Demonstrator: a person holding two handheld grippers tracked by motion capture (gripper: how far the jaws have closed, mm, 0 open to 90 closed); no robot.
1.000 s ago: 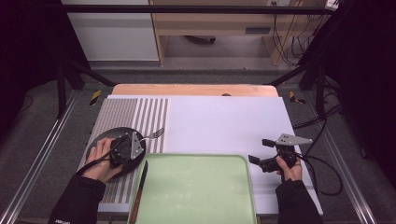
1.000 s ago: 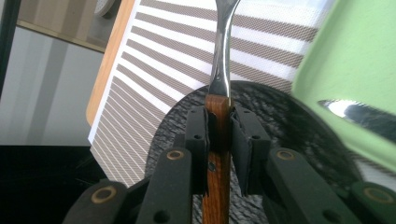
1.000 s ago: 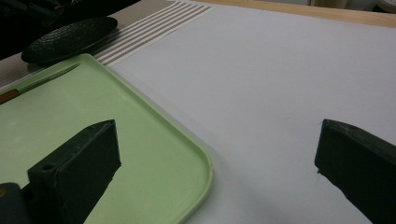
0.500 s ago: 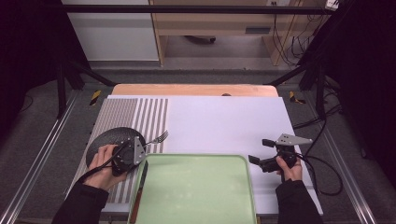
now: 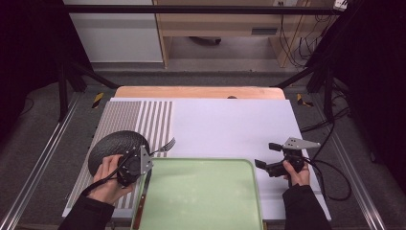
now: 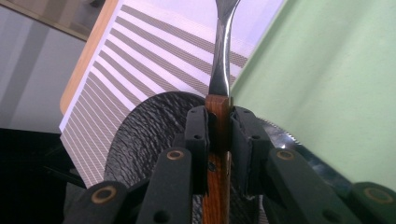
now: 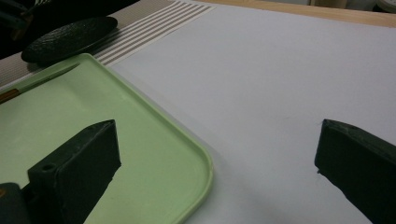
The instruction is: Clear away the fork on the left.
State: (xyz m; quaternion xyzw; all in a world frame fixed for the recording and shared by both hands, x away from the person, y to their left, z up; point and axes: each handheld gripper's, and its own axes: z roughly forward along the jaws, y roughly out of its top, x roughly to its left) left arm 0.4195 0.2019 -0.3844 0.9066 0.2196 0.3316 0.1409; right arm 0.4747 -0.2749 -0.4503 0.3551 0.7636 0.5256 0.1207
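The left gripper (image 5: pixel 143 160) is clamped on a fork (image 6: pixel 220 60) by its wooden handle: in the left gripper view the 2 black jaws press on either side of the brown handle, and the steel neck runs up and away from them. In the high view the fork's tines point toward the striped mat (image 5: pixel 139 115), held above the desk (image 5: pixel 230 120) between the black plate (image 5: pixel 112 143) and the green tray (image 5: pixel 201 196). The plate lies on the striped mat, just beside the tray's left edge. A second wooden-handled utensil (image 5: pixel 140 211) lies along that left edge of the tray; it looks like a knife, though the view there is too cramped to be sure.

The right gripper (image 5: pixel 268 158) sits at the right of the tray, low over the white cover of the desk. Its jaws stand wide apart with nothing between them, as the right gripper view shows, with the tray's rounded corner (image 7: pixel 201 163) near the left jaw.
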